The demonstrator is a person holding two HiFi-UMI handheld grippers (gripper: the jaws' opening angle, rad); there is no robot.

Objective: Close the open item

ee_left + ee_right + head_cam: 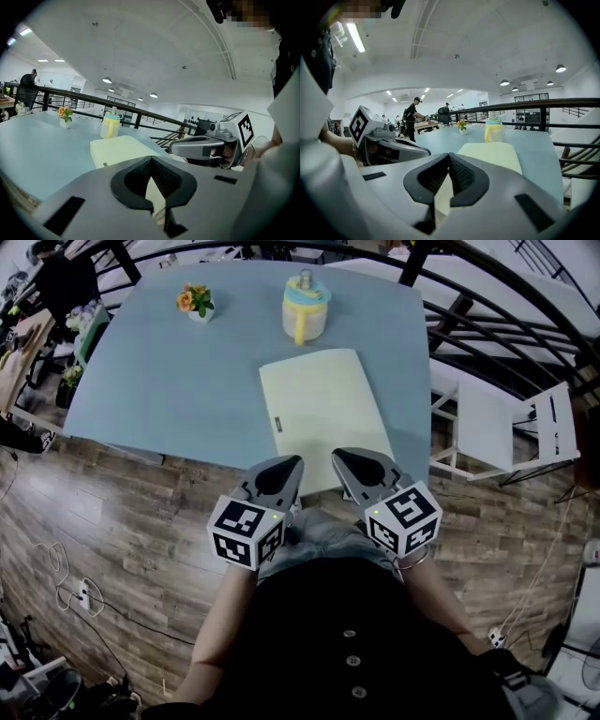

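Judged done, or all but: pale yellow folder (319, 413) flat on the blue bench (159, 381) as one single slab, with no cover raised and no second leaf spread beside it. Hard to rule out a thin cover lying slightly ajar, given the steep look down from the head view, so probably closed rather than certainly. Little left by this reading, at most a press to seat the cover.

Found at 12 o'clock from both grippers, with the near short edge by the bench's near edge and partly hidden behind the jaws in the head view. Long axis from 6 to 12 o'clock there, leaning a touch toward 11 at the far end. Far short edge aimed at the yellow jug (306, 307), standing apart at 12 o'clock of the folder. Small dark tab (275, 423) on the long edge at 9 o'clock. Flower pot (197, 304) at 10 o'clock, well apart.

Left gripper (284, 470) at 7 o'clock of the folder, right gripper (349, 463) at 5 o'clock, side by side in front of the person's body. Jaws of both together, clamped on nothing; only the folder's pale surface visible past the pads in each gripper view. No contact with the folder evident.
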